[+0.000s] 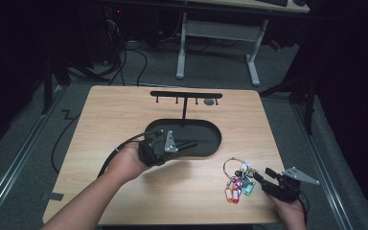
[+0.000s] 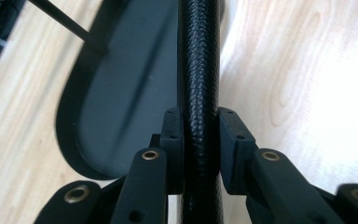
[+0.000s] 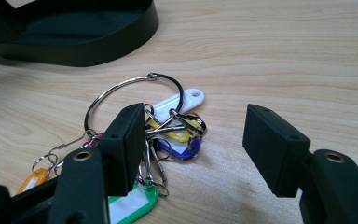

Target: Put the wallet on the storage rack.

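A black oval tray (image 1: 206,128) lies mid-table, and a T-shaped hook rack (image 1: 186,95) rises from its far side. My left gripper (image 1: 191,145) is shut on the tray's near rim; in the left gripper view the textured black rim (image 2: 199,93) runs up between the closed pads. A bunch of keys with coloured tags (image 1: 237,186) on a large metal ring (image 3: 121,93) lies at the front right. My right gripper (image 1: 261,175) is open just right of the bunch. In its own view the gripper (image 3: 196,149) has its left pad (image 3: 123,144) over the bunch's edge, with bare wood between the pads.
The tray's wall (image 3: 84,49) stands beyond the keys. The table's front edge runs just behind my right hand. A white-legged desk (image 1: 218,43) and cables (image 1: 124,62) are on the floor past the table's far edge.
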A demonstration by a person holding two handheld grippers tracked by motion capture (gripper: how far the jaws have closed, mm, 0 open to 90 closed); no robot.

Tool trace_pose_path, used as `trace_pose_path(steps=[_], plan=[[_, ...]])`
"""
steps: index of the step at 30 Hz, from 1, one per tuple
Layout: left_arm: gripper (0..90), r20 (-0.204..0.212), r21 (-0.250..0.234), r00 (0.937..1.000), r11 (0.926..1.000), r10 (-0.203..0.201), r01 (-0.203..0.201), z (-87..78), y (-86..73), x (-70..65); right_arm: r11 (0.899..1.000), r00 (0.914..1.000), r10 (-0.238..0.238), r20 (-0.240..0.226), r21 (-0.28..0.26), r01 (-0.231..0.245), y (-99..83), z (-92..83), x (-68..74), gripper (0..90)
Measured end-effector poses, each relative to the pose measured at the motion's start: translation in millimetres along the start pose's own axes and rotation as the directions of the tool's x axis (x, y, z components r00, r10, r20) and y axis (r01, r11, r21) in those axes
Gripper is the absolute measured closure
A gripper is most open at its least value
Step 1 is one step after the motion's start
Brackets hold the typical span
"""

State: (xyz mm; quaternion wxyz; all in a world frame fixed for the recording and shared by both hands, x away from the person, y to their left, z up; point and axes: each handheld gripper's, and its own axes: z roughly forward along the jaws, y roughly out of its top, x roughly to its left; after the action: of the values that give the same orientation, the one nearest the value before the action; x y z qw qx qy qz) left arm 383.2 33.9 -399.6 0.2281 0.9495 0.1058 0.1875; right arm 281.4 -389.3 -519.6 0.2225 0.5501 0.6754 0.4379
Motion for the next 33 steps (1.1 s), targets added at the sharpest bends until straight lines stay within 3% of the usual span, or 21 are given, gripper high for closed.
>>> trace_pose_path(steps=[8,14,18,25,29,33], plan=[[74.4,-0.037,-0.04,0.9979,0.9977,0.053,-0.055,3.7,15.7,11.7,1.0,1.0,0.004,0.002,0.001,-0.004,-3.8,-4.4,-1.2,40.6],[74.3,-0.083,-0.026,0.9896,0.9924,0.118,-0.121,19.3,20.3,13.8,1.0,0.9999,0.006,0.013,-0.006,-0.006,-2.0,-4.9,-1.1,42.4],[74.3,-0.089,-0.017,0.9858,0.9894,0.142,-0.144,27.9,25.6,14.8,1.0,0.9999,-0.009,0.015,0.008,0.009,-3.7,-5.4,2.4,43.0],[74.3,-0.101,-0.05,0.9773,0.9802,0.186,-0.192,39.3,36.1,15.9,1.0,0.9997,-0.021,0.014,0.002,0.021,-5.2,-9.8,5.6,45.0],[74.2,-0.102,-0.039,0.9744,0.9779,0.201,-0.205,47.4,41.8,17.8,0.999,0.9986,-0.05,0.019,0.006,0.05,-6.0,-9.1,8.9,47.2],[74.2,-0.115,-0.031,0.9674,0.9726,0.225,-0.23,55.7,45.6,21.1,0.997,0.9974,-0.071,0.014,0.013,0.071,-5.1,-6.4,9.9,48.6]])
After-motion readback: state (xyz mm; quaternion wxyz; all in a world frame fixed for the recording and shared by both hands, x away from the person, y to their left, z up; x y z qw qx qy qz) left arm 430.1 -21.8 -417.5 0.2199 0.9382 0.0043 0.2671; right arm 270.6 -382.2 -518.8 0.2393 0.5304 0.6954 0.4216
